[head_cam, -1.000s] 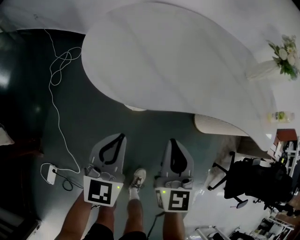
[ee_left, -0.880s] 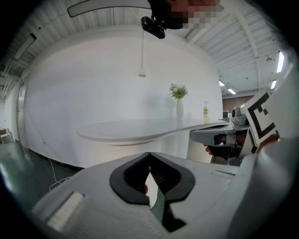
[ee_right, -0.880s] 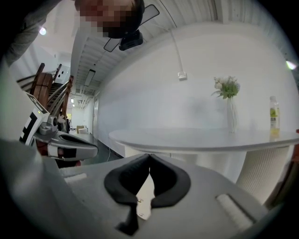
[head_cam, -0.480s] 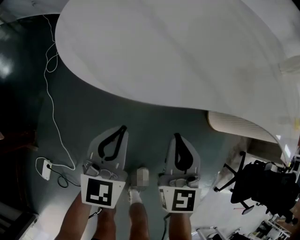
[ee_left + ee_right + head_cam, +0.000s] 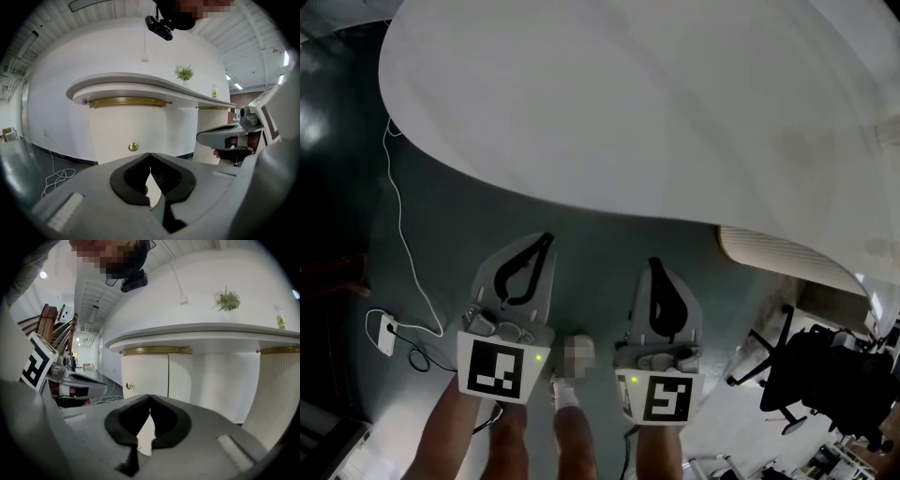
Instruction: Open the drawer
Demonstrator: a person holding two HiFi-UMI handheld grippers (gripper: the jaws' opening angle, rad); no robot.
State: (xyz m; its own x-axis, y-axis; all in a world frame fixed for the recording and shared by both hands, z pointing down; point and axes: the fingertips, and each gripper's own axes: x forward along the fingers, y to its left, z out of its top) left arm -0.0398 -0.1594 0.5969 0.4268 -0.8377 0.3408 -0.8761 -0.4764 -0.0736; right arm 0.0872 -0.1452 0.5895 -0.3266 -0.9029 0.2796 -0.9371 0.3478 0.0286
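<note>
A cream cabinet front [image 5: 126,136] with a small brass knob [image 5: 133,147] stands under a curved white counter [image 5: 656,103] with a gold band [image 5: 126,101]. The knob [image 5: 128,386] also shows in the right gripper view, far ahead. My left gripper [image 5: 546,239] and right gripper [image 5: 653,264] are side by side over the dark floor, short of the counter edge. Both are shut with nothing between the jaws. In the gripper views the left gripper [image 5: 150,153] and right gripper [image 5: 150,395] point toward the cabinet, well away from it.
A white cable [image 5: 398,216] runs to a plug block [image 5: 382,333] on the floor at left. A ribbed column [image 5: 769,248] stands under the counter at right, with a black office chair [image 5: 825,375] beyond. A potted plant [image 5: 184,72] and a bottle [image 5: 214,91] stand on the counter.
The counter has grown and slid left in the head view; the plant and bottle have left that frame. Both grippers stay side by side and shut.
</note>
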